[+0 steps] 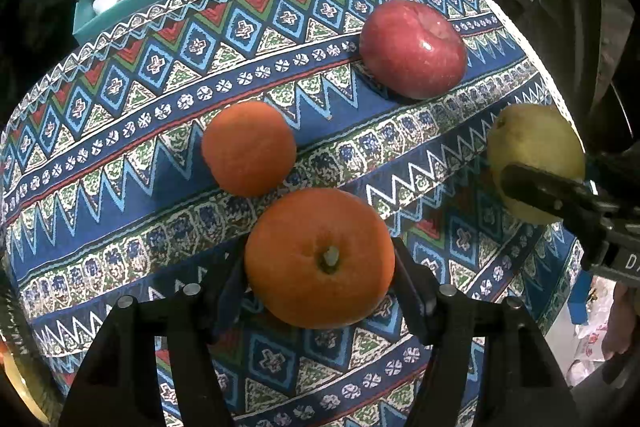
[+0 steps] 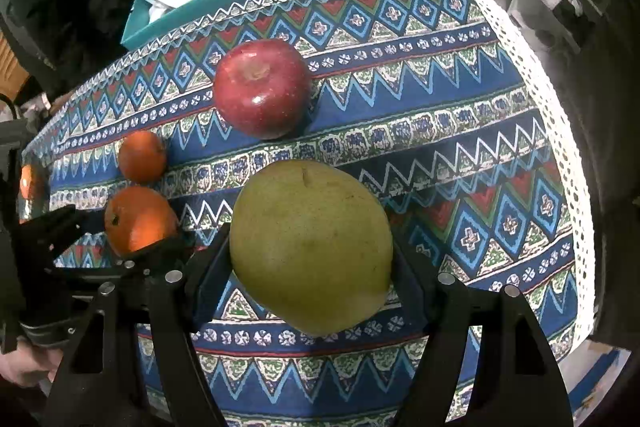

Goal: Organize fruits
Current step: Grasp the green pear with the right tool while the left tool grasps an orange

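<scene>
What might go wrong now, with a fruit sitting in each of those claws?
The left gripper pinches the big orange at its round sides, so it may slip out. The small orange lies close by and might get nudged. The pear in the right gripper sits near the tablecloth edge and might roll off if dropped.

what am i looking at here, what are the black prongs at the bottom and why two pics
A person holds two hand tools, each a gripper with two black fingers and its own fisheye camera looking forward along them, hence two pictures. In the left view, the left gripper has its fingers against a large orange. In the right view, the right gripper clamps a yellow-green pear. On the patterned tablecloth also lie a smaller orange and a red apple.
</scene>
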Available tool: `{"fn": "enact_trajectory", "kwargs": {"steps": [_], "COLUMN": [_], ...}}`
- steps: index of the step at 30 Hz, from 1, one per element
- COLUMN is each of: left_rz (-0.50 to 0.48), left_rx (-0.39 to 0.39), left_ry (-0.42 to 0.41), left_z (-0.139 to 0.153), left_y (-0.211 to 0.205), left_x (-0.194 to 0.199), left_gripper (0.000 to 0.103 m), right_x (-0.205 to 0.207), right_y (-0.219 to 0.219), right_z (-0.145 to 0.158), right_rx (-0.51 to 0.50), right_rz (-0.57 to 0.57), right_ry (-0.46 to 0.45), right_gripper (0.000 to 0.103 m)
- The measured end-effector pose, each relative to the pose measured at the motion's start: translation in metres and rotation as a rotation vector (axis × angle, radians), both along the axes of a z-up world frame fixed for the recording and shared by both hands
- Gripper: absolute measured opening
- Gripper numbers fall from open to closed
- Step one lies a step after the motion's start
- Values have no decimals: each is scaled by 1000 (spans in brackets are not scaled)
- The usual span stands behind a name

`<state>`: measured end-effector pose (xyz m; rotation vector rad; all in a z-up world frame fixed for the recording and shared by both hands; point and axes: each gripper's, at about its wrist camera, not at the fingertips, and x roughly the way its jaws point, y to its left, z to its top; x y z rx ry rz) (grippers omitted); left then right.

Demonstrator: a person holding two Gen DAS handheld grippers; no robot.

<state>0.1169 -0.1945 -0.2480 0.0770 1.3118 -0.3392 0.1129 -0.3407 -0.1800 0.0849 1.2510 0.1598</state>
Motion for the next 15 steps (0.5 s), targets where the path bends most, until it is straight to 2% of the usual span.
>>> {"fn": "enact_trajectory", "kwargs": {"steps": [5,15], "left_rz": [-4,33], "left_rx": [17,-12], "left_ry": [-5,-44], "left_z": [8,38], "left_y": [10,45], "left_x": [-2,-18], "left_gripper": [68,68], "right_x": [0,-5], "right_y": [3,9], "right_z": [4,26], "right_rx": [-13,-26], "right_rz": [16,38], "right_ry": [-17,-63], "right_gripper": [73,73]}}
